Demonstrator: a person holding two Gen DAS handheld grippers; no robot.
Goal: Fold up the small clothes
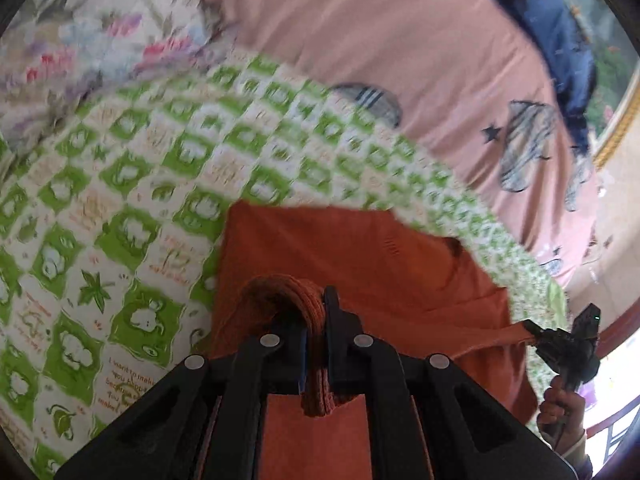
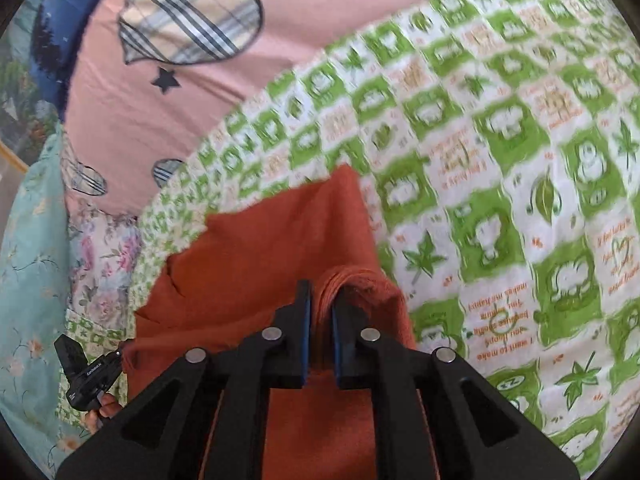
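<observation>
A: Left gripper (image 1: 316, 320) is clamped on a bunched ribbed edge of the rust-orange garment (image 1: 360, 264); right gripper (image 2: 320, 312) pinches the other edge. The cloth hangs between them over the green-checked quilt (image 1: 120, 184).

B: Risk?

A: Thick bunches in narrow jaws. Uneven pull probably slips one corner and skews the fold.

B: Obstructions?

A: None on the quilt. Beyond it, pink sheet (image 1: 400, 40) and floral cover (image 1: 80, 32), both clear of the garment.

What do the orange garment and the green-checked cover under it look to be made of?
Orange garment: a soft matte knit, seemingly; the edge pinched in the left gripper shows ribbed, yarn-like ridges. Green-checked cover: thin printed cloth, probably cotton-like, with a flat print and a dull, slightly puckered surface. Motion blur leaves the weave unclear.
</observation>
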